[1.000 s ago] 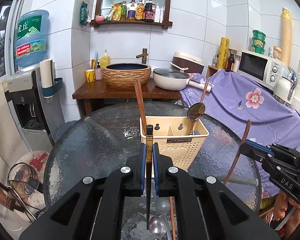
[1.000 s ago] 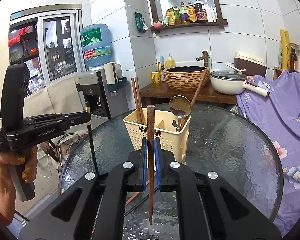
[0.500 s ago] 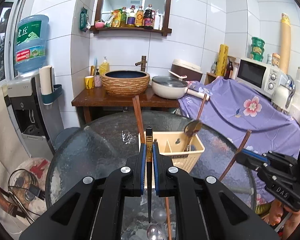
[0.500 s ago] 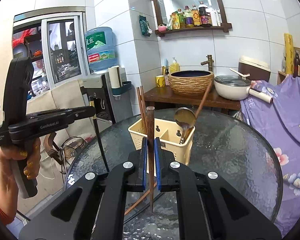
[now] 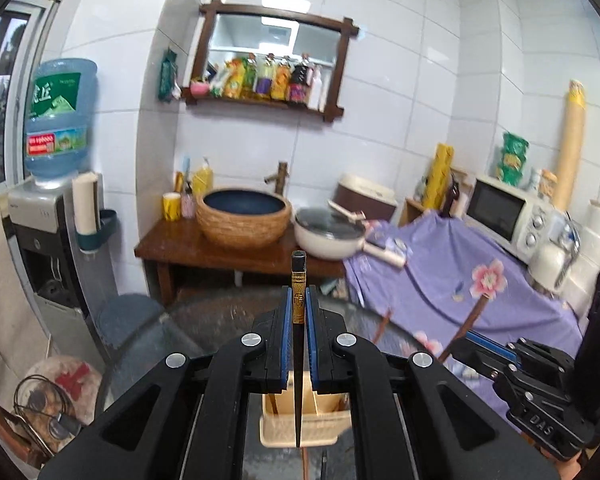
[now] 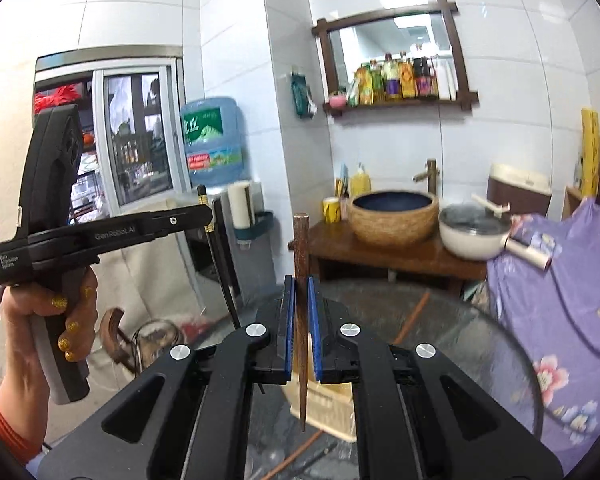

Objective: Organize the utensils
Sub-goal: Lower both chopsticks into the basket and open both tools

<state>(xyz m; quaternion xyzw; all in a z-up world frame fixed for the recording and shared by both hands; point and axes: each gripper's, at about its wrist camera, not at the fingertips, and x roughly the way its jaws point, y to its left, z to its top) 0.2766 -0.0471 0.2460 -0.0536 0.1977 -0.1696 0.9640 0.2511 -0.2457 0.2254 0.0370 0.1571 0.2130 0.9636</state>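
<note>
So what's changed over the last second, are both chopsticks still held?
Both grippers have lifted and moved in over the beige utensil holder, which now sits low in each view, partly behind the fingers. Unchanged: the left gripper still clamps the black chopstick, and the right gripper the brown chopstick, both upright with tips pointing down. Nothing was released.

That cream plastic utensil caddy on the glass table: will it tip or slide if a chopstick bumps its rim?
The cream plastic utensil caddy looks thin-walled, so probably light. On the smooth glass table it would likely slide rather than resist. It looks taller than deep, so a bump from the black chopstick might tip it.
</note>
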